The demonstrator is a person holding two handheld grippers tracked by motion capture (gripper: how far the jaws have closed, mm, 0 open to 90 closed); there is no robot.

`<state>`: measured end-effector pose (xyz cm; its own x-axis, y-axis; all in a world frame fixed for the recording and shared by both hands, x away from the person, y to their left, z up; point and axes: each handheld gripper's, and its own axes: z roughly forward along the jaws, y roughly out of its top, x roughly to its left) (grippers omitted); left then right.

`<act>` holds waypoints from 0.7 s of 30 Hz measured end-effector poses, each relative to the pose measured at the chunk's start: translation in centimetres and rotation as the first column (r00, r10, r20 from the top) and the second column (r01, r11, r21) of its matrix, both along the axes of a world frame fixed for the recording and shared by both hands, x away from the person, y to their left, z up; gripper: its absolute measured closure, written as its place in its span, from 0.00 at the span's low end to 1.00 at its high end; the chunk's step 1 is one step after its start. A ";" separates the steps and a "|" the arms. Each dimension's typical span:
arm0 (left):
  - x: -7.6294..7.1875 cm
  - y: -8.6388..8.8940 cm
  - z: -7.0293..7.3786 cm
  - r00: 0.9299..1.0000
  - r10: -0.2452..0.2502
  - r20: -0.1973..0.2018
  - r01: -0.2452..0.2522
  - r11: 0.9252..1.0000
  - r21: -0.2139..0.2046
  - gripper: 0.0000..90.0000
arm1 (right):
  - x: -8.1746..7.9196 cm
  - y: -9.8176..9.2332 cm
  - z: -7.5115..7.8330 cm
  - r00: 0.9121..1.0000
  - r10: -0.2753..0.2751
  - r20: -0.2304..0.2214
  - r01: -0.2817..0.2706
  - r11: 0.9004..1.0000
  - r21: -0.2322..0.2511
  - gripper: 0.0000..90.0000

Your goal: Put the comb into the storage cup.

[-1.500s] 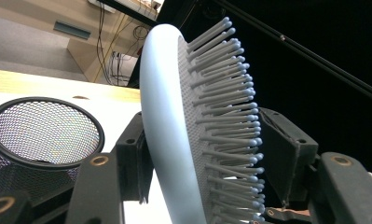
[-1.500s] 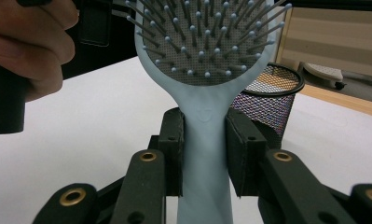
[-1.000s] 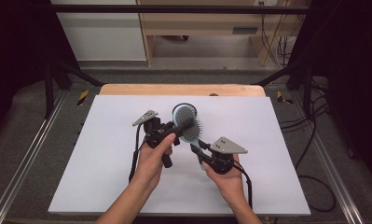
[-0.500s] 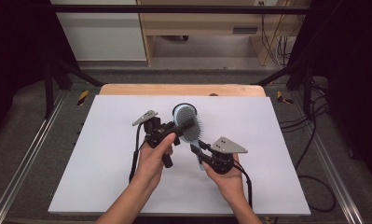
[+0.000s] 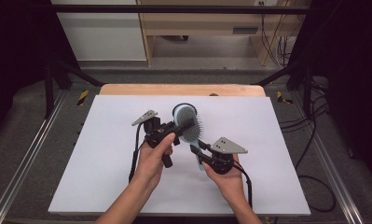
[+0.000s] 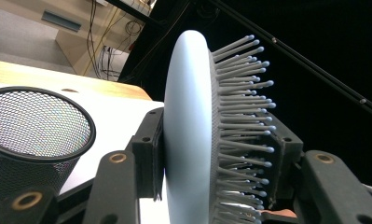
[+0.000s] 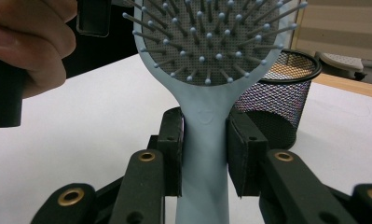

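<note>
A light blue hairbrush (image 5: 190, 122) with grey bristles is held above the white table between my two grippers. My left gripper (image 5: 185, 125) is shut on the brush head (image 6: 188, 130), one pad on its smooth back and the other on the bristle tips. My right gripper (image 5: 198, 150) is shut on the handle (image 7: 204, 116), both pads flat against its sides. In the right gripper view the bristled face is turned toward the camera, and the person's left hand (image 7: 25, 42) shows at the upper left.
A black mesh cup (image 5: 182, 107) stands upright on the white sheet (image 5: 104, 177) just behind the brush, seen too as the cup (image 6: 34, 126) and the cup (image 7: 281, 93). A wooden strip (image 5: 174, 89) runs along the table's far edge. Cables trail from both grippers.
</note>
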<state>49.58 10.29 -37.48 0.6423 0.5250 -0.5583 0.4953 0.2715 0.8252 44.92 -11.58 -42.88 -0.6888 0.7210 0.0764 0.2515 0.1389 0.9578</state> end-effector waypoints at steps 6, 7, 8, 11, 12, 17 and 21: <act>0.0 0.0 0.0 1.000 -0.006 0.007 0.006 1.000 0.003 0.55 | 0.0 0.1 0.0 1.000 0.001 0.007 -0.001 1.000 0.002 0.72; 0.0 0.0 0.0 1.000 -0.008 0.010 0.008 1.000 0.003 0.55 | 0.0 0.1 0.0 1.000 0.001 0.008 -0.001 1.000 0.003 0.71; 0.0 0.0 0.0 1.000 -0.008 0.010 0.008 1.000 0.003 0.56 | -0.1 0.1 0.0 1.000 0.000 0.009 0.000 1.000 0.003 0.70; 0.0 -0.1 0.0 1.000 -0.010 0.016 0.010 1.000 0.005 0.56 | -0.1 0.2 0.0 1.000 -0.002 0.008 0.002 1.000 0.004 0.65; 0.1 0.0 0.0 1.000 -0.010 0.016 0.010 1.000 0.005 0.56 | -0.1 0.2 0.0 1.000 -0.006 0.009 0.006 1.000 0.002 0.63; 0.1 0.1 0.0 1.000 -0.007 0.015 0.007 1.000 0.004 0.56 | 0.0 0.3 -0.1 1.000 -0.022 0.005 0.022 1.000 0.002 0.52; 0.1 0.2 0.1 1.000 -0.002 0.018 0.002 1.000 0.006 0.56 | -0.1 0.4 -0.2 1.000 -0.026 0.004 0.026 1.000 -0.005 0.43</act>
